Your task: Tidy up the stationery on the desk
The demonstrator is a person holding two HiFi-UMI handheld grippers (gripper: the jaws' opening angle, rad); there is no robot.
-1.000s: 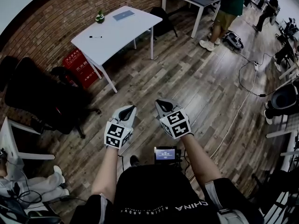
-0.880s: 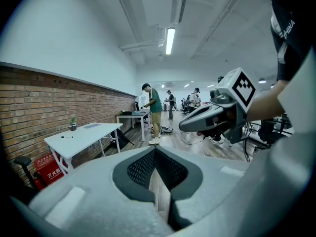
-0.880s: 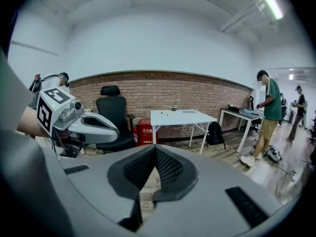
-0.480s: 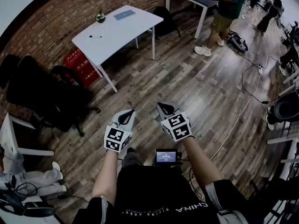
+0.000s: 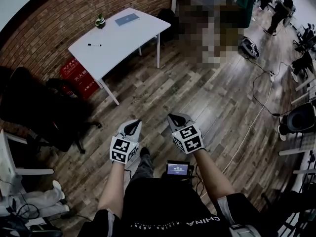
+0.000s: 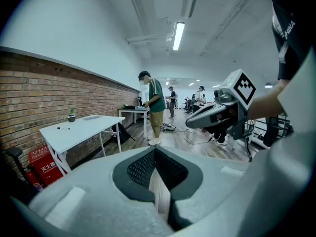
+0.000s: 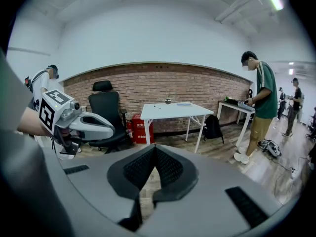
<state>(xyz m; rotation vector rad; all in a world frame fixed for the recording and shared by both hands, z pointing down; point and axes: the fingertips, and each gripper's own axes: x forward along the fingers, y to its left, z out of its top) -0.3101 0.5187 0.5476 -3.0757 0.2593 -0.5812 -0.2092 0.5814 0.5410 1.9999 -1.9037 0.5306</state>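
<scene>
Two items: left tool (image 5: pixel 132 126) and right tool (image 5: pixel 176 118), side by side above wooden floor, jaws of each pressed together, nothing between. White desk (image 5: pixel 123 38), well apart ahead, carries black pen (image 5: pixel 94 45), blue pad (image 5: pixel 127 19), potted plant (image 5: pixel 100 20).

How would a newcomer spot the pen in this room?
A white desk stands by the brick wall. The pen lies alone on its bare top. It is thin and black, unlike the potted plant and flat bluish pad nearer the wall.
</scene>
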